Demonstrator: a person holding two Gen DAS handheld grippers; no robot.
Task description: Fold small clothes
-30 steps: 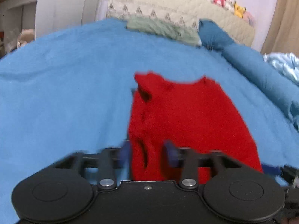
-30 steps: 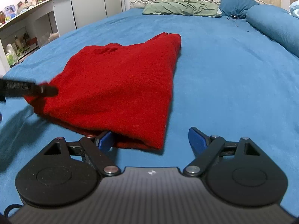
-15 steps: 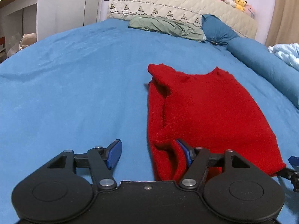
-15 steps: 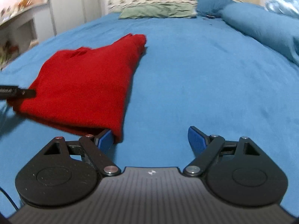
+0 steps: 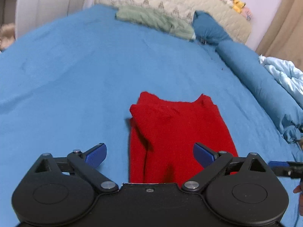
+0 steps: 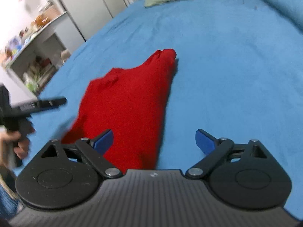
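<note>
A small red knit garment (image 5: 180, 132) lies folded lengthwise on the blue bedspread (image 5: 75, 75); it also shows in the right wrist view (image 6: 128, 104). My left gripper (image 5: 149, 154) is open and empty, raised above the garment's near end. My right gripper (image 6: 154, 140) is open and empty, above the garment's near right edge. The left gripper's finger (image 6: 45, 104) shows at the left of the right wrist view, and the right gripper's fingertip (image 5: 280, 163) shows at the right edge of the left wrist view.
A green pillow (image 5: 153, 20), a blue pillow (image 5: 208, 30) and a long blue bolster (image 5: 265, 79) lie at the bed's head and right side. A light blue quilt (image 5: 284, 73) lies beyond. A white desk with shelves (image 6: 36, 56) stands left of the bed.
My left gripper opened, let go of the red garment's left edge and lifted. My right gripper also rose and pulled back. The garment now lies flat.
</note>
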